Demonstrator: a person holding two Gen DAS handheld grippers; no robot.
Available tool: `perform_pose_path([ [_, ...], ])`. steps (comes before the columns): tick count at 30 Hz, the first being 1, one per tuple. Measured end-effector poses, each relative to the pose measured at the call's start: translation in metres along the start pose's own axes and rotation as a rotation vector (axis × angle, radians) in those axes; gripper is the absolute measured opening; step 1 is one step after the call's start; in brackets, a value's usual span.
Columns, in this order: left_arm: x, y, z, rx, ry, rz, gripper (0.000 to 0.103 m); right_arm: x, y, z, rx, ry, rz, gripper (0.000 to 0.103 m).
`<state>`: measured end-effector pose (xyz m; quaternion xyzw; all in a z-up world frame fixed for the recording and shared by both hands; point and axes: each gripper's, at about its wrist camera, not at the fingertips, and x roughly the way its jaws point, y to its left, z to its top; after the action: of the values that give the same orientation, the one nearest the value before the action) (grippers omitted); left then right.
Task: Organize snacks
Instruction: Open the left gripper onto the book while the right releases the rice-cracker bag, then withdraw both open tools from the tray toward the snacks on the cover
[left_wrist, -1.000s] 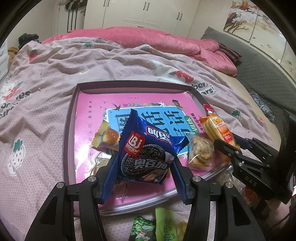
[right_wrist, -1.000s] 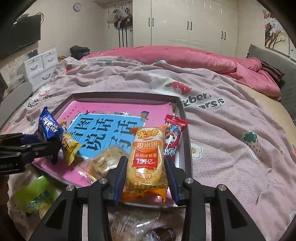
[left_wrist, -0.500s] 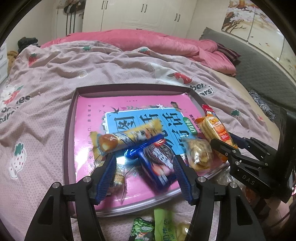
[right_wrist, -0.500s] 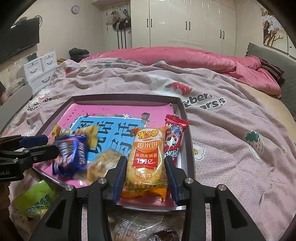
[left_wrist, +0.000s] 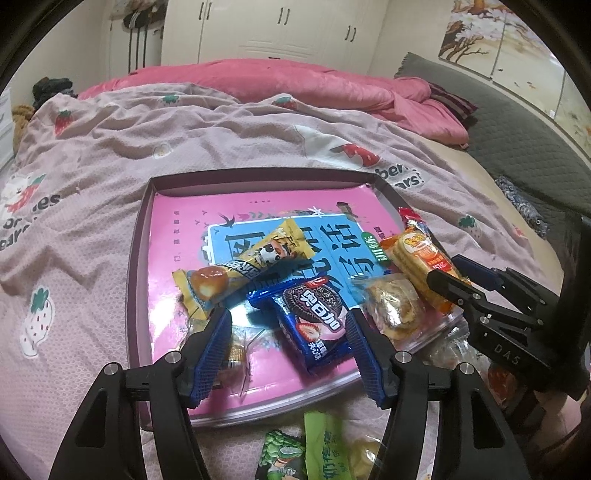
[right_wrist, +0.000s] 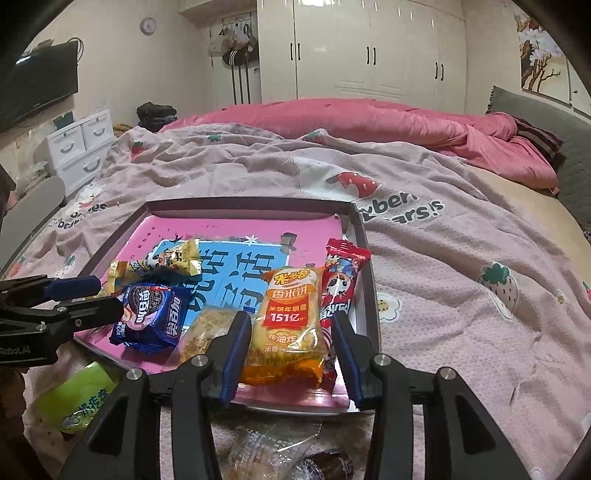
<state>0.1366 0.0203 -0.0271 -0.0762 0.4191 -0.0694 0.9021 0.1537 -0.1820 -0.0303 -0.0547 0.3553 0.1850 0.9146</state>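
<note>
Now cookie pack (left_wrist: 317, 325) between parted fingers (left_wrist: 364, 350).

Both grippers are built from matte black plastic linkages, and each arm of the linkage is fastened with round silver screw heads. On the left gripper (left_wrist: 288, 343) the fingers (left_wrist: 212, 350) are lined with blue pads moulded in a fine ribbed grid, and the same blue ribbed lining is carried by the fingers (right_wrist: 234, 354) of the right gripper (right_wrist: 290, 354). White lettering is printed on the black housings: "DAS" is read on the right gripper's body as seen from the left wrist view, and "Robot.AI" on the left gripper's body as seen from the right wrist view.
</note>
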Motion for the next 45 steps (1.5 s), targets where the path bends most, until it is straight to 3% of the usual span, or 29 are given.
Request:
perform_pose_path([
  [20,-0.022,-0.007,0.001,0.028,-0.021,0.014,0.073,-0.032,0.004,0.003,0.011,-0.045,0.014,0.056],
  [45,-0.081,0.011,0.004,-0.01,-0.105,0.044,0.073,-0.091,-0.006,0.015,0.046,-0.166,0.011,0.059],
])
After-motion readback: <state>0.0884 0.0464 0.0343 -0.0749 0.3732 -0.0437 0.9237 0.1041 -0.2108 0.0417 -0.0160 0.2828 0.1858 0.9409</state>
